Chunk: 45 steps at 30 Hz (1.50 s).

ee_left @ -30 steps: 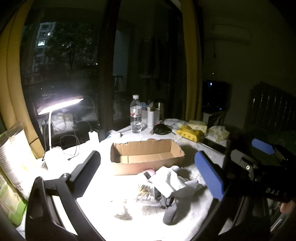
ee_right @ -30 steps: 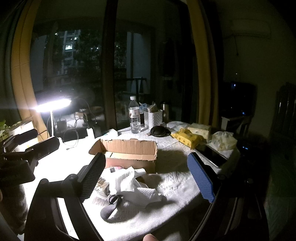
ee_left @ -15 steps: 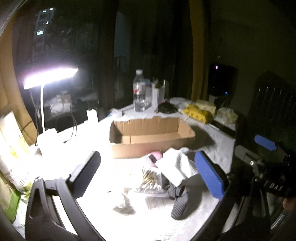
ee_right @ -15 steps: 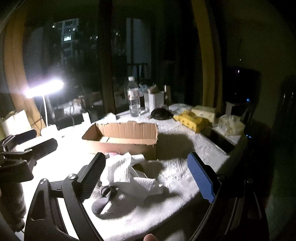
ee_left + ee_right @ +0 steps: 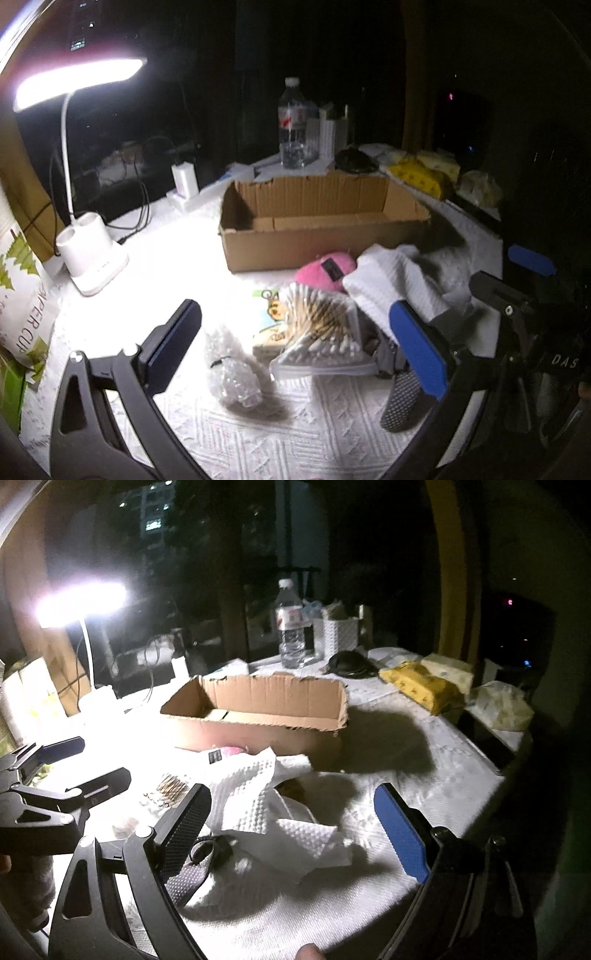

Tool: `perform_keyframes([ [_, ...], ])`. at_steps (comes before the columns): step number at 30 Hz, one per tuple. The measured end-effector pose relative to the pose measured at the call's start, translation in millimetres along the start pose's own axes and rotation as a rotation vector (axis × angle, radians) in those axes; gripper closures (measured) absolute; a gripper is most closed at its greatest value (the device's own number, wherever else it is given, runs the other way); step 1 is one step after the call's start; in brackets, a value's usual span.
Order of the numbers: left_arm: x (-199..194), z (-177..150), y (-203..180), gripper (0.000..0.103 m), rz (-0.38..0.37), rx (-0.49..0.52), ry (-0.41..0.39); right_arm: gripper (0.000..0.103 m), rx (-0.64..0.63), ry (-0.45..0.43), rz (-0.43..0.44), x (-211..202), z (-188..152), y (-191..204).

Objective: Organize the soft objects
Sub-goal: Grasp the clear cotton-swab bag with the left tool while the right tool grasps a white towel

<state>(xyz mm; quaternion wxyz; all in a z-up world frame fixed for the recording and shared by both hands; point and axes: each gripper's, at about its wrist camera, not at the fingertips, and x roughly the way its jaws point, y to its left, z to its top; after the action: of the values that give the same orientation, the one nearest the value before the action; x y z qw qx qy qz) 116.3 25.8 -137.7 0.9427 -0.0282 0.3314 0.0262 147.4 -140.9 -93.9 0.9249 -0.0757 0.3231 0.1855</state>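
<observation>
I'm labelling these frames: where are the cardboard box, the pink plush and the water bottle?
cardboard box [image 5: 295, 247], left wrist view, front wall.
pink plush [image 5: 314, 271], left wrist view, its top.
water bottle [image 5: 291, 635], right wrist view, its body.

A table [image 5: 258, 443] under a white textured cloth carries an open cardboard box [image 5: 317, 221] in the middle. Near it lie a pink plush [image 5: 325, 271], a white towel [image 5: 388, 291], a bag of cotton swabs [image 5: 321, 332] and a clear wrapper [image 5: 236, 376]. A lamp [image 5: 92, 258] stands left, a water bottle [image 5: 293, 125] far, yellow packs [image 5: 421, 686] right.
</observation>
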Motion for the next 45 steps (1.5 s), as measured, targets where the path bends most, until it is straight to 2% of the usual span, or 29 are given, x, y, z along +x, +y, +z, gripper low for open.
perform_keyframes([
  [6,18,-7,2,0.001,0.005,-0.006,0.044,0.011,-0.067,0.035,0.059,18,-1,17],
  [10,25,-7,6,0.001,0.001,-0.014,0.062,0.012,-0.074,0.046,0.069,25,-1,18],
  [17,38,-8,11,0.001,-0.004,-0.014,0.095,0.022,-0.088,0.08,0.121,41,4,15],
  [21,43,-5,11,0.002,-0.02,-0.01,0.101,0.023,-0.116,0.097,0.156,51,8,17],
  [23,47,-3,10,0.005,-0.028,-0.007,0.107,0.032,-0.128,0.106,0.182,57,9,19],
  [26,52,-4,7,0.012,-0.036,0.002,0.121,0.035,-0.135,0.113,0.215,63,11,20],
  [30,56,-6,6,0.012,-0.036,0.006,0.129,0.042,-0.139,0.134,0.242,75,10,22],
  [32,56,-6,4,0.017,-0.04,0.016,0.126,0.06,-0.131,0.135,0.253,78,9,22],
  [33,56,-6,4,0.019,-0.042,0.018,0.127,0.065,-0.129,0.134,0.255,79,9,22],
  [35,57,-6,2,0.024,-0.051,0.027,0.133,0.085,-0.135,0.129,0.263,78,8,22],
  [37,58,-7,0,0.025,-0.056,0.035,0.139,0.089,-0.141,0.117,0.262,75,8,22],
  [38,58,-7,-1,0.026,-0.059,0.036,0.14,0.095,-0.14,0.108,0.262,73,9,22],
  [39,58,-7,-1,0.026,-0.064,0.036,0.142,0.096,-0.137,0.103,0.26,71,9,21],
  [42,59,-6,-4,0.039,-0.092,0.043,0.154,0.096,-0.115,0.072,0.247,62,11,14],
  [45,65,-6,-8,0.04,-0.115,0.047,0.182,0.096,-0.105,0.031,0.227,49,16,8],
])
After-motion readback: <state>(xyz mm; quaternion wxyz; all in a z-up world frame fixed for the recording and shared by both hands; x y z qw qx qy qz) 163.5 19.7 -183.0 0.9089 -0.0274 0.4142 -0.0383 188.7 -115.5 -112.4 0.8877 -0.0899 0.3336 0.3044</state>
